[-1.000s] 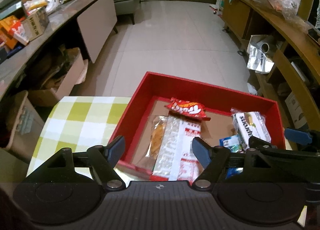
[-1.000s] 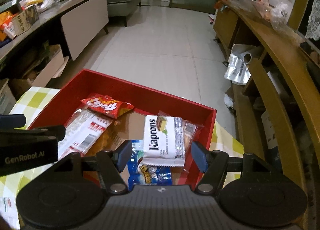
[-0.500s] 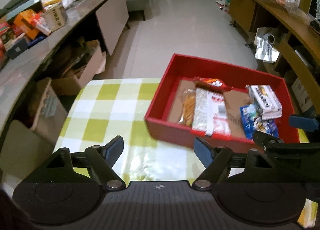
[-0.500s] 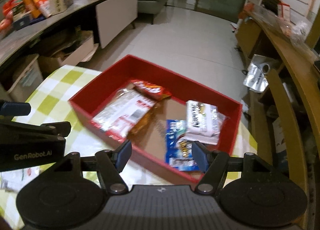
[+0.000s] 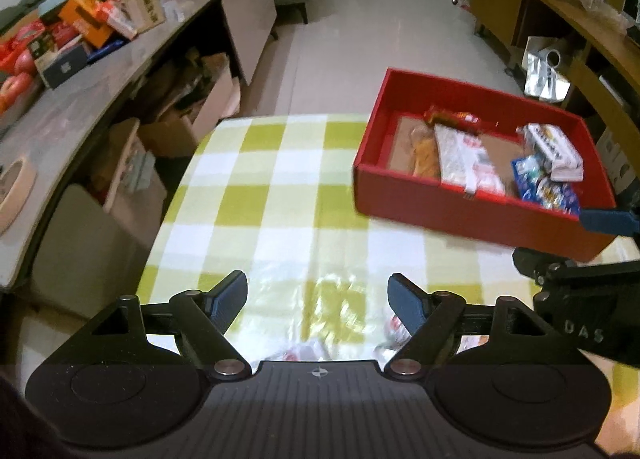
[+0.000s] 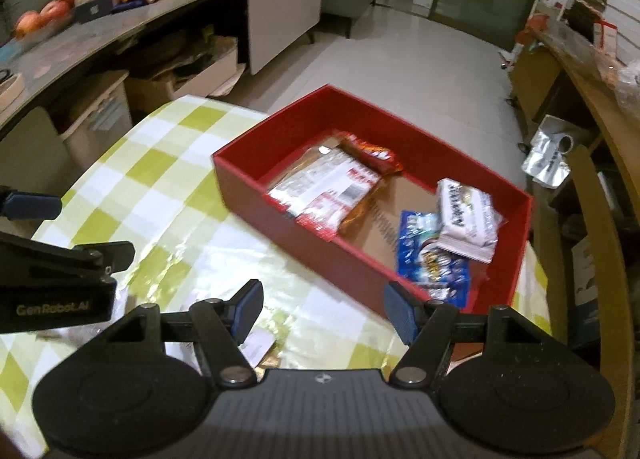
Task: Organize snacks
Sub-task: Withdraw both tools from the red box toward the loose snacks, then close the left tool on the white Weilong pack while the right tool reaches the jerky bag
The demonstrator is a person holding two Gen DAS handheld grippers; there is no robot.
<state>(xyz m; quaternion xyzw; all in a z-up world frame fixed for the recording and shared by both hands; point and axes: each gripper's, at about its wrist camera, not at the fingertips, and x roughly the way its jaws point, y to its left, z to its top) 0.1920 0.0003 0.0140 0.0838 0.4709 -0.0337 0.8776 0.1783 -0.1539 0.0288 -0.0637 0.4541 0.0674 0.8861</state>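
A red box [image 5: 476,215] [image 6: 248,187] stands on the green-checked tablecloth [image 5: 280,203] [image 6: 160,187]. It holds several snack packs: a white wafer pack [image 5: 554,145] [image 6: 466,219], a blue pack [image 5: 546,185] [image 6: 432,259], a long silver-red pack [image 5: 464,159] [image 6: 324,187] and a red pack [image 5: 452,117] [image 6: 372,149]. My left gripper [image 5: 318,297] is open and empty, near of the box. My right gripper [image 6: 322,309] is open and empty at the box's near side. Small wrappers [image 5: 394,327] [image 6: 258,345] lie under the fingers.
A long counter [image 5: 80,99] [image 6: 80,55] with boxes and fruit runs along the left, cardboard boxes below it. A wooden shelf unit [image 5: 600,59] [image 6: 592,131] runs along the right. The tiled floor [image 5: 380,27] lies beyond the table's far edge.
Both grippers have pulled back and up from over the red box, so the box now sits farther away and more tablecloth shows. Both stay open and empty.
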